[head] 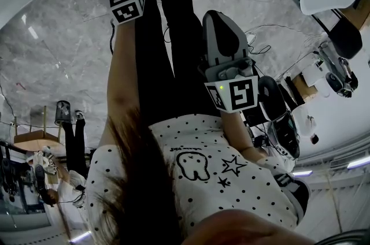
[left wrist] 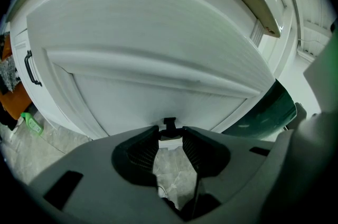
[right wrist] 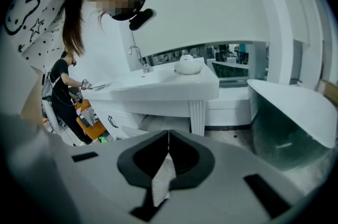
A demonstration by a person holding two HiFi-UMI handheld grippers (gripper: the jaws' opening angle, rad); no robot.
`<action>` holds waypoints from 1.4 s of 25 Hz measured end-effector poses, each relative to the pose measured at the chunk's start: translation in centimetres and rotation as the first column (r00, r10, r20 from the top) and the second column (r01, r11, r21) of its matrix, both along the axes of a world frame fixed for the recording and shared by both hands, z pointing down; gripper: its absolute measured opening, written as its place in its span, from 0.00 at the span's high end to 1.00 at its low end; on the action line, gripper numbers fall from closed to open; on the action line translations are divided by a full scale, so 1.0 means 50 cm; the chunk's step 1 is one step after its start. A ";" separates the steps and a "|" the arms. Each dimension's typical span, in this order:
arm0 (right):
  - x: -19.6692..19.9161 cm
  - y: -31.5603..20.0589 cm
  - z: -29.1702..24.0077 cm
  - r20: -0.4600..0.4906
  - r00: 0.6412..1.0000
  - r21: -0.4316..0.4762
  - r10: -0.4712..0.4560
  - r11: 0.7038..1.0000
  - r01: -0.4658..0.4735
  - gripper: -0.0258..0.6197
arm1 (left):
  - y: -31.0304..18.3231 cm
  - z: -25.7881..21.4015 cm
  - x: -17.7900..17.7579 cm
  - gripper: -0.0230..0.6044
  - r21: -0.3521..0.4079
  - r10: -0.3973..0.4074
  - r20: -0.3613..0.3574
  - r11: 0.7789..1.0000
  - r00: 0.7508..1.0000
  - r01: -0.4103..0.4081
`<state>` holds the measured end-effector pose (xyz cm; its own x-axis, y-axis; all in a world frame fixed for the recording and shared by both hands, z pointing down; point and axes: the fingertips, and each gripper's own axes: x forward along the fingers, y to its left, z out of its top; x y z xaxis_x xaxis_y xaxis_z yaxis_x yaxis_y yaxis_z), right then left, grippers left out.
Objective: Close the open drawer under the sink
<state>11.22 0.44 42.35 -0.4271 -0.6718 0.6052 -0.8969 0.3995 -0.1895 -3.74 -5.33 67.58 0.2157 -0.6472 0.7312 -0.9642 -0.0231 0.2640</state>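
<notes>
The white drawer front [left wrist: 158, 54] lies crosswise just ahead of the released left hand-held gripper [left wrist: 170, 133]; the clenched, empty right hand-held gripper [right wrist: 168, 136] sits farther from it.

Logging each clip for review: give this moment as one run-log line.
left gripper: jaws slightly apart, facing white cabinet front | right gripper: jaws together, empty, aimed toward sink

Two grippers [left wrist: 170, 134] [right wrist: 168, 138], one sink [right wrist: 163, 88], one faucet [right wrist: 137, 55], two people [right wrist: 31, 3] [right wrist: 64, 93]

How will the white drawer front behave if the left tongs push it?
The white drawer front looks broad and rigid: it likely slides without flexing. Its smooth face may let the left tongs slip. Pushing off-centre might rack it.
</notes>
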 end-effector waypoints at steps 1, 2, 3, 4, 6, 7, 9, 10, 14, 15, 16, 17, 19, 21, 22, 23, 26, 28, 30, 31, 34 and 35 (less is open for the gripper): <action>0.002 -0.002 0.001 0.000 1.000 -0.001 0.001 1.000 -0.001 0.94 | -0.002 0.002 0.002 0.74 0.000 0.000 0.000 1.000 1.000 0.000; 0.004 -0.003 0.003 0.000 1.000 -0.001 0.002 1.000 -0.002 0.94 | -0.004 0.004 0.005 0.74 -0.001 0.000 0.000 1.000 1.000 0.000; 0.005 -0.005 0.004 0.000 1.000 -0.001 0.003 1.000 -0.003 0.94 | -0.005 0.005 0.007 0.74 -0.001 0.001 0.000 1.000 1.000 -0.001; 0.006 -0.005 0.005 -0.001 1.000 -0.002 0.003 1.000 -0.003 0.94 | -0.006 0.006 0.007 0.74 -0.001 0.001 -0.001 1.000 1.000 -0.001; 0.002 -0.002 0.005 -0.001 1.000 -0.003 0.003 1.000 -0.003 0.94 | -0.003 0.005 0.003 0.74 -0.001 0.001 -0.001 1.000 1.000 -0.001; -0.001 0.001 0.004 -0.001 1.000 -0.003 0.003 1.000 -0.003 0.94 | 0.000 0.004 -0.001 0.74 0.000 -0.001 -0.002 1.000 1.000 0.001; -0.009 0.007 0.003 -0.001 1.000 -0.001 0.002 1.000 -0.002 0.94 | 0.005 0.004 -0.008 0.74 0.002 -0.003 -0.002 1.000 1.000 0.003; -0.009 0.007 0.005 -0.001 1.000 -0.001 0.002 1.000 -0.002 0.94 | 0.005 0.004 -0.007 0.74 0.004 -0.004 -0.002 1.000 1.000 0.004; 0.006 -0.001 0.008 0.000 1.000 -0.006 0.003 1.000 -0.003 0.94 | -0.004 0.006 0.008 0.74 0.004 -0.006 -0.001 1.000 1.000 0.006; 0.007 -0.002 0.008 0.001 1.000 -0.005 0.003 1.000 -0.003 0.94 | -0.005 0.005 0.010 0.74 0.003 -0.005 -0.002 1.000 1.000 0.005; 0.007 -0.002 0.007 0.001 1.000 -0.005 0.003 1.000 -0.003 0.94 | -0.005 0.005 0.011 0.74 0.003 -0.005 -0.002 1.000 1.000 0.005; 0.007 -0.002 0.007 0.001 1.000 -0.005 0.003 1.000 -0.003 0.94 | -0.005 0.005 0.012 0.74 0.004 -0.005 -0.003 1.000 1.000 0.005; 0.006 0.000 0.007 0.001 1.000 -0.007 0.003 1.000 -0.003 0.94 | -0.004 0.005 0.012 0.74 0.003 -0.004 -0.004 1.000 1.000 0.004; 0.004 -0.001 0.007 0.002 1.000 -0.007 0.002 1.000 -0.002 0.94 | -0.006 0.004 0.010 0.74 0.004 -0.005 -0.004 1.000 1.000 0.005; 0.003 -0.001 0.007 0.002 1.000 -0.008 0.002 1.000 -0.002 0.94 | -0.008 0.004 0.009 0.74 0.006 -0.005 -0.004 1.000 1.000 0.005; 0.002 0.000 0.007 0.003 1.000 -0.008 0.003 1.000 -0.003 0.94 | -0.009 0.003 0.007 0.74 0.006 -0.005 -0.004 1.000 1.000 0.005; -0.004 0.002 0.006 0.001 1.000 -0.011 0.004 1.000 -0.004 0.94 | -0.013 0.000 0.001 0.74 0.011 -0.008 -0.004 1.000 1.000 0.008; -0.008 0.001 0.004 0.001 1.000 -0.010 0.004 1.000 -0.004 0.94 | -0.016 -0.003 -0.004 0.74 0.014 -0.010 -0.005 1.000 1.000 0.010; -0.007 -0.001 0.004 0.002 1.000 -0.011 0.006 1.000 -0.006 0.94 | -0.018 -0.004 -0.003 0.74 0.015 -0.010 -0.005 1.000 1.000 0.010; -0.004 -0.003 0.005 0.003 1.000 -0.011 0.007 1.000 -0.007 0.94 | -0.019 -0.002 0.000 0.74 0.013 -0.011 -0.005 1.000 1.000 0.011; 0.005 -0.005 0.013 0.004 1.000 -0.015 0.009 1.000 -0.009 0.94 | -0.021 0.005 0.009 0.74 0.011 -0.014 -0.005 1.000 1.000 0.014; 0.006 -0.004 0.014 0.005 1.000 -0.016 0.009 1.000 -0.009 0.94 | -0.021 0.005 0.010 0.74 0.011 -0.015 -0.004 1.000 1.000 0.015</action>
<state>11.51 0.22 43.05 -0.4238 -0.6660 0.6139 -0.8996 0.3881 -0.2000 -3.24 -6.37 67.84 0.2093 -0.6582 0.7232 -0.9633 -0.0118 0.2681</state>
